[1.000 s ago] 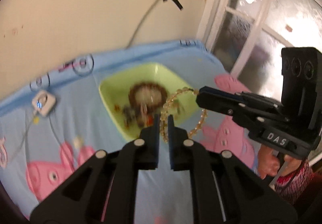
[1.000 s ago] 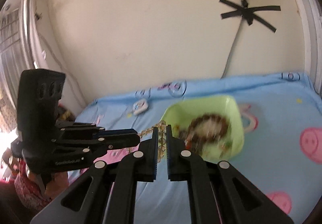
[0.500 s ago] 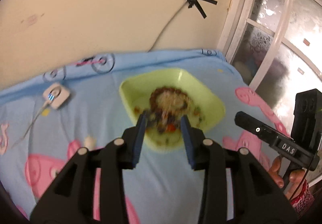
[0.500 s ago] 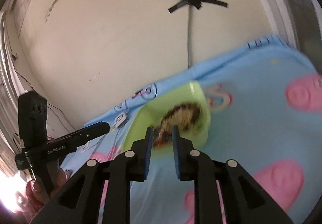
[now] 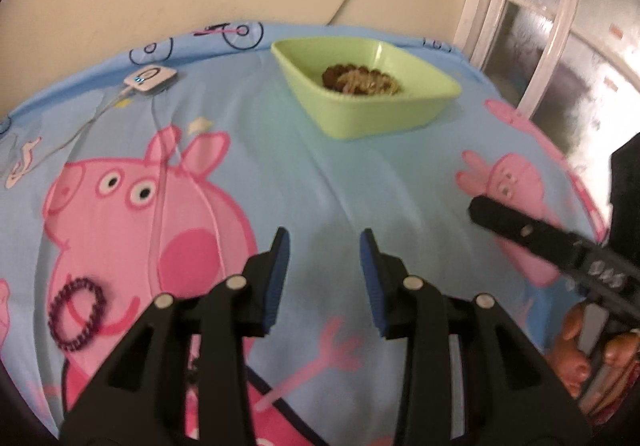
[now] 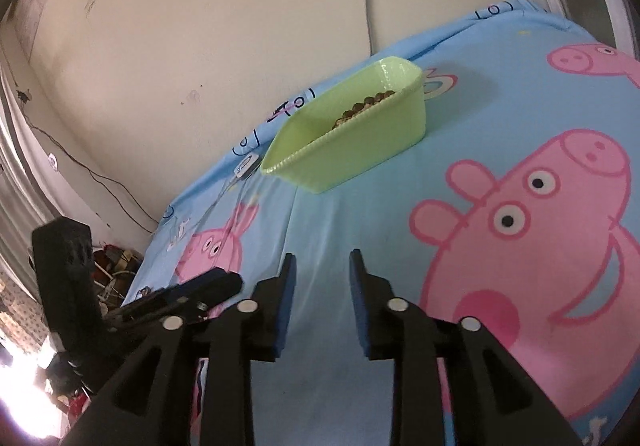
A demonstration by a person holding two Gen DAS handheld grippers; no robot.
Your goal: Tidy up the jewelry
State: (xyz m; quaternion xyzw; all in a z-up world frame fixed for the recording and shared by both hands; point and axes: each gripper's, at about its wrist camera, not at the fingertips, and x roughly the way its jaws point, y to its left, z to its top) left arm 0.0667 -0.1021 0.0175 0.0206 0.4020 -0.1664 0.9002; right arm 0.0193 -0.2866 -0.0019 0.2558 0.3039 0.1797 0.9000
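Purple beaded bracelet awaiting pickup, green tray partly filled

The purple bracelet [image 5: 77, 313] lies near left on the sheet [image 5: 340, 181], well apart from the far green tray [image 5: 372, 117] of beaded jewelry [image 5: 360, 77]. It is judged light, limp and slippery; one side of the loop is best pinched. The left gripper [image 5: 324, 246] is spread and empty; the right gripper [image 6: 322, 266] is opening, nothing between.

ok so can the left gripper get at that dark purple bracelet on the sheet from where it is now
Probably yes. The left gripper is open and empty, and the purple bracelet lies alone on the sheet off to its left, with nothing between them. It would need to swing left and drop down.
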